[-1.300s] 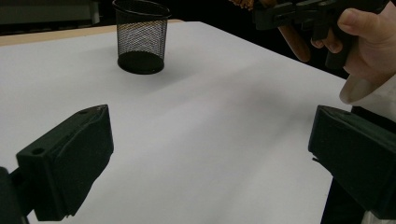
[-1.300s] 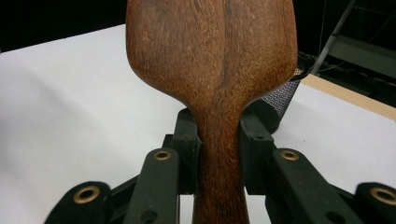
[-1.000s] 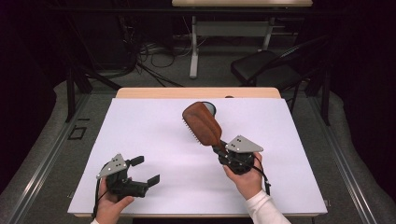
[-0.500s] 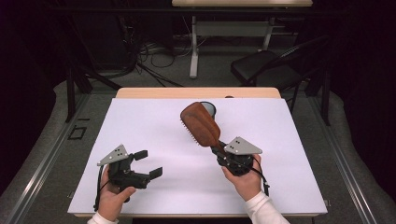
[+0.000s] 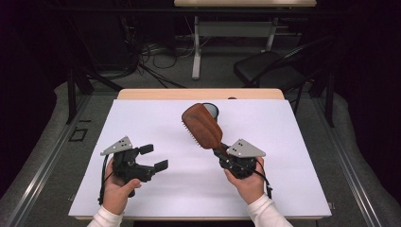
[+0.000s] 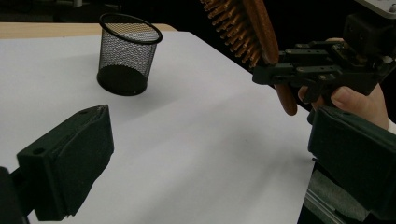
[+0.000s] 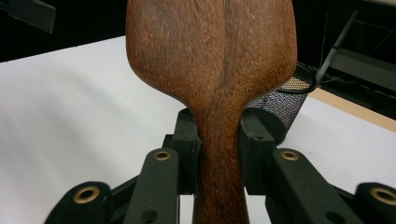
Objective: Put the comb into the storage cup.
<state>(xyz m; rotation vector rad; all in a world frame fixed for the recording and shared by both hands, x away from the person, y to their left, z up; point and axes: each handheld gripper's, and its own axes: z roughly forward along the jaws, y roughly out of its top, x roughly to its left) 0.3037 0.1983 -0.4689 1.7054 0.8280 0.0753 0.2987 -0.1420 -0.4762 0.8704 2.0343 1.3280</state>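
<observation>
Hairbrush (image 5: 202,126) riding above the white table (image 5: 293,189), wooden back up, bristles facing down and toward the person's left. Right gripper (image 5: 222,152) is pinching it at the neck where handle meets paddle; in the right gripper view the jaws are pressing both sides of the handle (image 7: 219,154), fully closed on the wood. Left gripper (image 5: 153,157) is hovering low over the near-left of the table, jaws spread wide, carrying nothing.

Judgement: the brush is being carried toward the black mesh cup (image 6: 127,53), which is standing upright just beyond the brush head, near the far table edge. Doing it well means keeping the pinch firm on the narrow neck, since the heavy paddle is wanting to swing, and turning the handle downward before lowering.

Obstacles: the paddle is looking wide against the cup mouth, and the cup is light and unheld, so a nudge could tip it. A chair (image 5: 265,71) and cables (image 5: 156,52) are lying on the floor well beyond, out of the way.
</observation>
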